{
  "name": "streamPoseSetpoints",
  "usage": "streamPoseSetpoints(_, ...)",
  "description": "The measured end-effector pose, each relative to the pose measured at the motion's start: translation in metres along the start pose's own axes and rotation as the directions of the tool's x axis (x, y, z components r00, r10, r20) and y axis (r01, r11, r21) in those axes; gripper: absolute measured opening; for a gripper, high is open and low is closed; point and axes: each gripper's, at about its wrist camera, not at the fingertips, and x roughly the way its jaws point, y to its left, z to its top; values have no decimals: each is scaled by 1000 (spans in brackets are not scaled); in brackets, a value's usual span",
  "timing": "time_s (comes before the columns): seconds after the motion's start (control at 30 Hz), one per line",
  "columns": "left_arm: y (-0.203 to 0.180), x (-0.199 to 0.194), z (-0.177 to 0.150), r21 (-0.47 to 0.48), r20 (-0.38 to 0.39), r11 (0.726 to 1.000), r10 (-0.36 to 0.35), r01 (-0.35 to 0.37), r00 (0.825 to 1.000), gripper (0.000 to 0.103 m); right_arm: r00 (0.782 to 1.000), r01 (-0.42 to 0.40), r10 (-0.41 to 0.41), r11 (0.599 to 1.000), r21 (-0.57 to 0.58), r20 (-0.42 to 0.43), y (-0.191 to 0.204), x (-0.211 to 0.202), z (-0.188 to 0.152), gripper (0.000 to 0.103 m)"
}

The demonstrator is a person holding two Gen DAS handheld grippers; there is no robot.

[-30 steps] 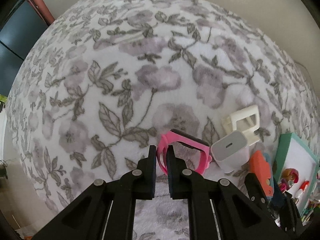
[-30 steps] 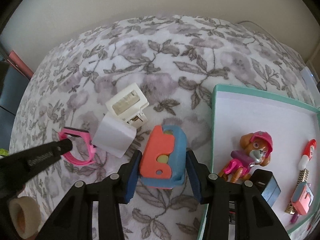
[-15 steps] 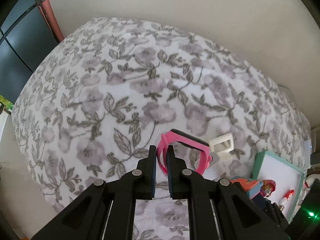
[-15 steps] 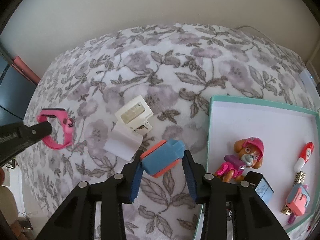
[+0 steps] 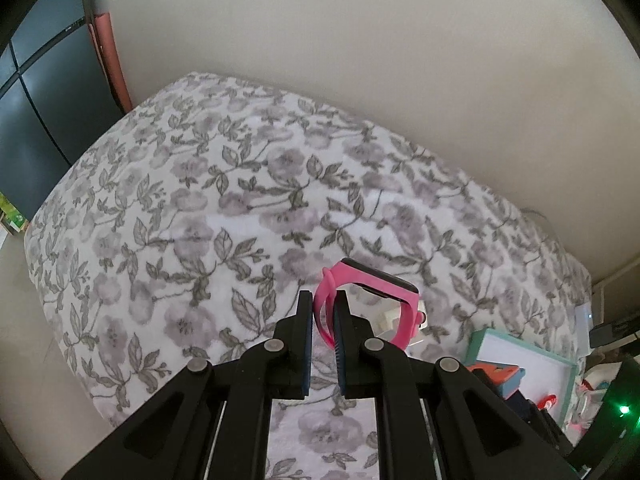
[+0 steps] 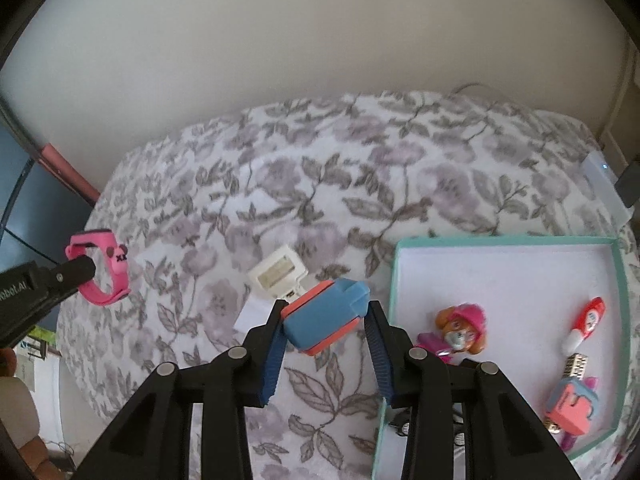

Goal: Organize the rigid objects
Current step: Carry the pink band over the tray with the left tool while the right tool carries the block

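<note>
My left gripper (image 5: 322, 308) is shut on the strap of a pink watch (image 5: 376, 284), which hangs in the air above the floral blanket (image 5: 224, 216). In the right wrist view the same watch (image 6: 106, 276) shows at the far left, clamped in the left gripper (image 6: 80, 270). Between the pads of my right gripper (image 6: 326, 320) sits a blue and orange block (image 6: 324, 316), tilted and lifted off the blanket, just left of the teal box (image 6: 394, 280). A white charger (image 6: 252, 312) and a white plug adapter (image 6: 278, 272) lie on the blanket behind the block.
The teal box holds a pup figure (image 6: 460, 324), a red and white tube (image 6: 586, 320) and a few small toys (image 6: 570, 404). A white device (image 6: 604, 184) lies at the bed's right edge. The wall runs behind the bed; a dark cabinet (image 5: 36, 112) stands left.
Both grippers have risen. The pink watch has come up off the blanket with the left one. The block was clamped, lifted and has tipped over in the right one.
</note>
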Motion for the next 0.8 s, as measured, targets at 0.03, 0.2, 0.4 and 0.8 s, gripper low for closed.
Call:
streamPoseSetpoints(0.03, -1, -2, 0, 0, 4, 1000, -6, 6, 1000, 10, 1000, -2, 2, 1000, 7, 10, -3, -5, 2, 41)
streamPoseSetpoints(0.2, -12, -12, -1, 12, 15, 999, -41, 41, 999, 10, 999, 8, -10, 999, 31, 52, -19, -27, 7, 41)
streamPoseSetpoints(0.4, -34, -22, -8, 53, 22, 996, -76, 75, 997, 10, 995, 25, -32, 997, 79, 95, -47, -50, 11, 41)
streamPoseSetpoints(0.8, -109, -30, -41, 209, -3, 972, -104, 102, 995, 10, 984, 68, -98, 979, 194, 149, -111, -85, 11, 41)
